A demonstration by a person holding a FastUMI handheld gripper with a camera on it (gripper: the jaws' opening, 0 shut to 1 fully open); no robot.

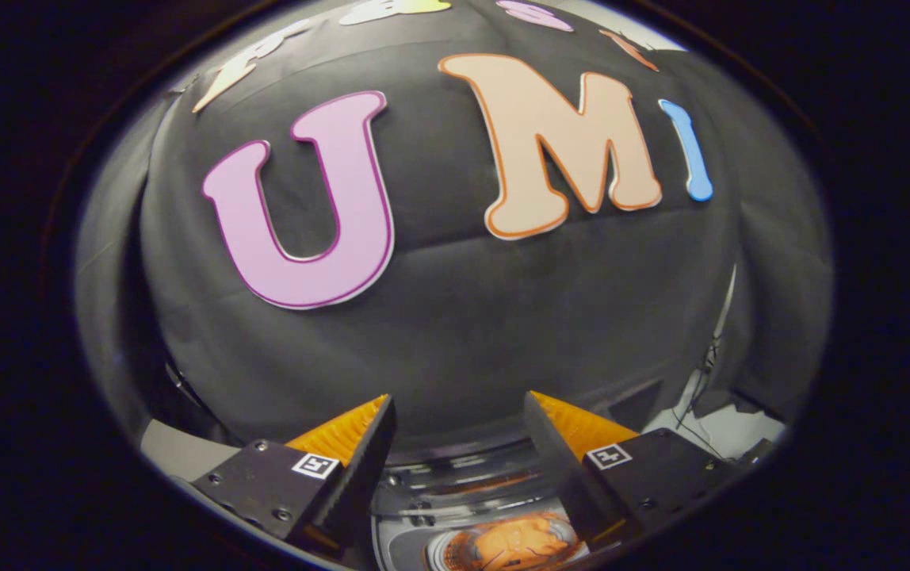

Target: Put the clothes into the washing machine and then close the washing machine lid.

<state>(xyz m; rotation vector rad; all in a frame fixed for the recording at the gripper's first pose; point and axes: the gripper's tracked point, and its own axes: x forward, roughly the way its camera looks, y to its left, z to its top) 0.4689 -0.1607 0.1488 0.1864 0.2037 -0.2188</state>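
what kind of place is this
Likely a staged booth for laundry recording: black cloth wall, a washing machine with orange clothes below the open, empty gripper.

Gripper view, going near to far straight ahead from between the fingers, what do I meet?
Orange clothes low between the open gripper fingers, inside the washing machine's round opening → the washing machine's far rim → the black cloth booth wall beyond the fingertips.
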